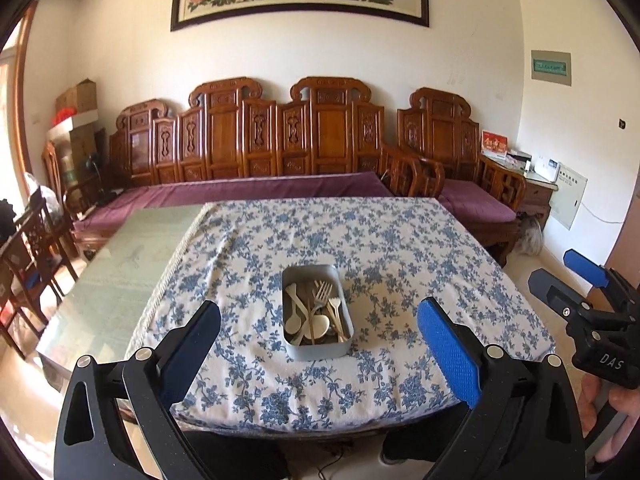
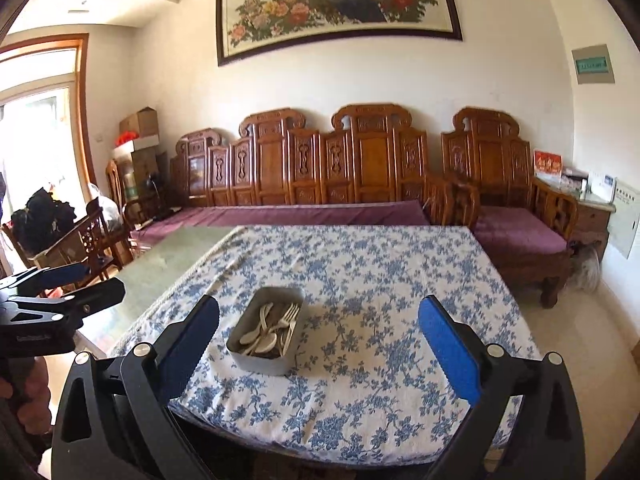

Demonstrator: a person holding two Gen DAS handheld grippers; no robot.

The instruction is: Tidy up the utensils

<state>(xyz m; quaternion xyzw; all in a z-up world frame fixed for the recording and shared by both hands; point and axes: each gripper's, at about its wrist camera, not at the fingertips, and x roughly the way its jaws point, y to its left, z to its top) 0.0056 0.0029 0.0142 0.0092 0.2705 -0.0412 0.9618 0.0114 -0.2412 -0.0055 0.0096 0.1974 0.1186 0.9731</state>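
**Utensils gathered in one tin; both grippers held back and spread**

At the left, the left hand-held gripper (image 1: 318, 322) is seen with its fingers spread wide and nothing between them, held short of the near edge of the tabletop (image 1: 400, 240). Its blue pads (image 1: 448, 350) are finely dimpled and rubbery-looking, set on matte black arms.

In the middle, the tin (image 1: 318, 350) is found on the flowered cloth (image 1: 360, 396), a shallow grey metal box with rounded corners and no dividers visible. All the utensils (image 1: 316, 312) that can be seen lie heaped inside it: pale, smooth spoons, a metal fork, pale forks and thin brownish sticks, probably chopsticks. They are crossed and overlapped, not sorted by kind. No utensil is seen loose on the cloth, which is soft, slightly rumpled and printed in blue on white; bare greenish glass shows beside it.

At the right, the right hand-held gripper (image 2: 319, 322) is likewise spread and empty, just off the near edge.

Two stages are fitted by this: a mixed heap awaiting sorting, or loose pieces already collected into the tin. Which one cannot be settled.
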